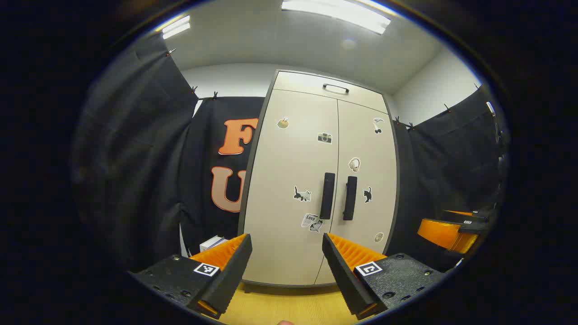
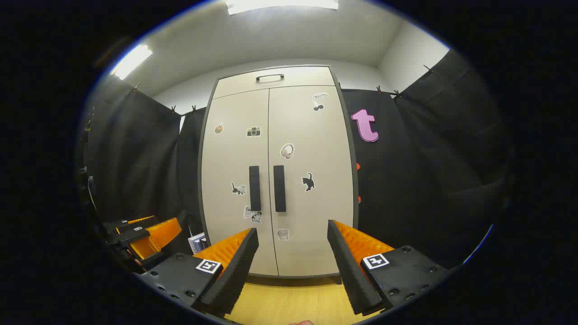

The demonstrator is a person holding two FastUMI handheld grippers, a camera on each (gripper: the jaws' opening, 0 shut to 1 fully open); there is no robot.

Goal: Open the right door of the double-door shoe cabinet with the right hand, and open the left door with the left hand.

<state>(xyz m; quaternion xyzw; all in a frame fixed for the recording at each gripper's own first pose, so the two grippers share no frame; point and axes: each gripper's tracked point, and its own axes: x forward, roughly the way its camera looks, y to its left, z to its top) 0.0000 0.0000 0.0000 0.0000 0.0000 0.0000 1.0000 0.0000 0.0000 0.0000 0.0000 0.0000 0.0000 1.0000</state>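
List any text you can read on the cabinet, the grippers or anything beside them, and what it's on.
"Love": on the newspaper-style sticker, low on the left door of the beige double-door shoe cabinet.
Other door stickers: pictures, no words.
Square markers on the left gripper and right gripper: patterns, no text.
White box beside the cabinet: too small to read.

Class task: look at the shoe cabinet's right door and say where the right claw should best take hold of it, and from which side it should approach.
Grip the right door's handle, a tall upright bar beside the centre seam. Probably come straight from the front with the open right claw, one finger on each side of the bar near its middle.
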